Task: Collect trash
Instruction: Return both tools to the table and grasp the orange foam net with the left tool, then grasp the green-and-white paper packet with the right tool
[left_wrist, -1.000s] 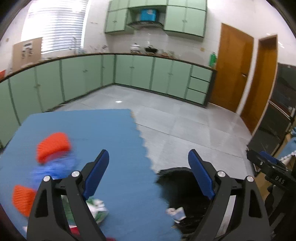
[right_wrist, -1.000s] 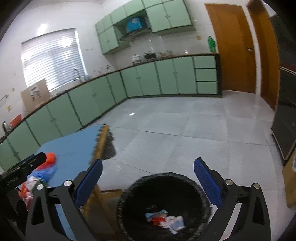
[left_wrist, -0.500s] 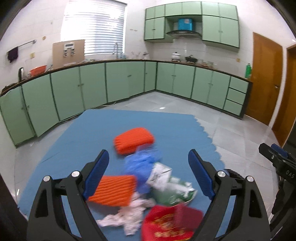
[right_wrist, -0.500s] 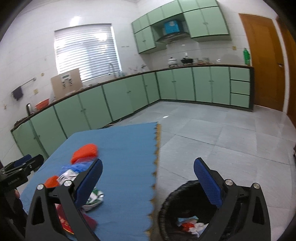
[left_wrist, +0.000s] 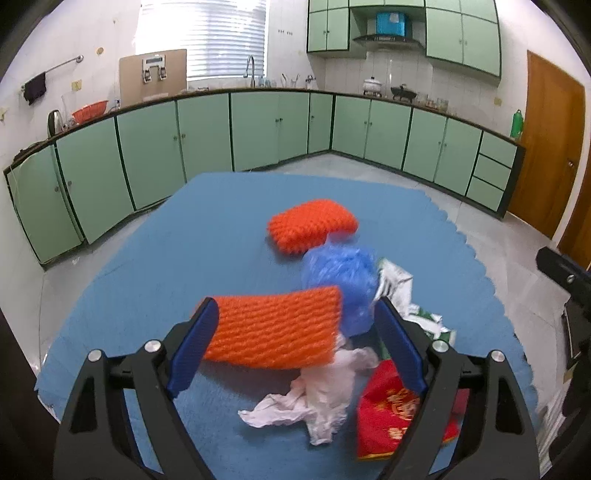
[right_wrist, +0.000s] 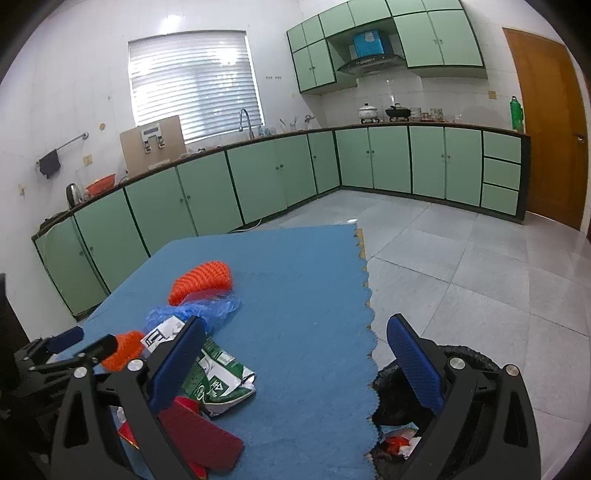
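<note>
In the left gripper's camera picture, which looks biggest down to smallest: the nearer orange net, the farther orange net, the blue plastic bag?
1. Nearer orange net, though it sits closest to the camera, which inflates it.
2. Farther orange net and blue plastic bag look about alike; I would not rank them.

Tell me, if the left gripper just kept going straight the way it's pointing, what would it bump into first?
Most likely the nearer orange foam net, which already sits between the open fingers of the left gripper. The crumpled blue plastic bag lies just beyond it. Depth is hard to judge here.
</note>
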